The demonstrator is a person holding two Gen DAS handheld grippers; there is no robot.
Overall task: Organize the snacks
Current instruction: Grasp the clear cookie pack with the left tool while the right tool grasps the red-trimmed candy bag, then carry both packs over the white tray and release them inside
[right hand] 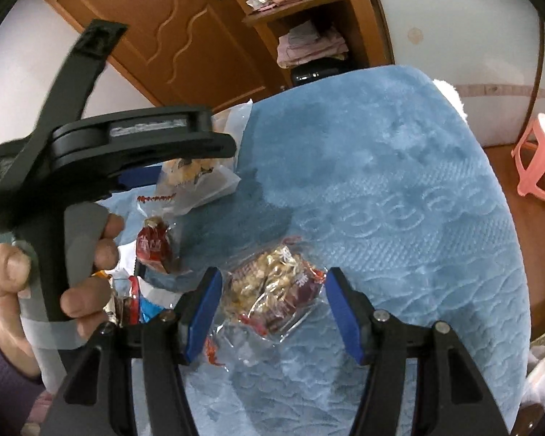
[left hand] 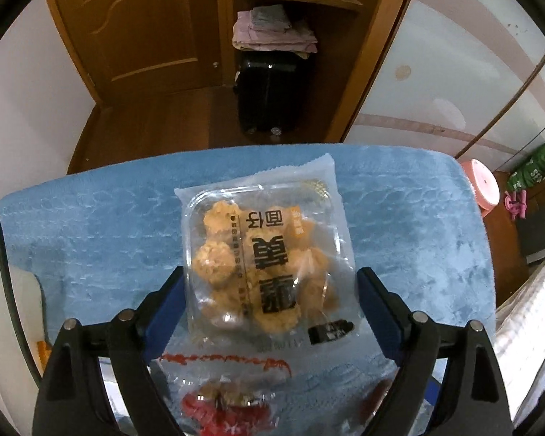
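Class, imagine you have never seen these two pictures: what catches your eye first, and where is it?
A clear pack of golden fried balls lies on the blue towel, between the left gripper's open blue pads. In the right wrist view, a crinkly nut-snack packet sits between the right gripper's pads, with a hand holding the other gripper at left.

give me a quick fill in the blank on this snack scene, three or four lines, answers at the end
1. The snacks lie on a fluffy cloth whose colour is ____.
2. The clear pack of golden puffs sits between the jaws of the ____ gripper.
3. The right gripper has its open jaws on either side of a pack of ____.
4. Beside the table stands a plastic stool coloured ____.

Answers: blue; left; nuts; pink
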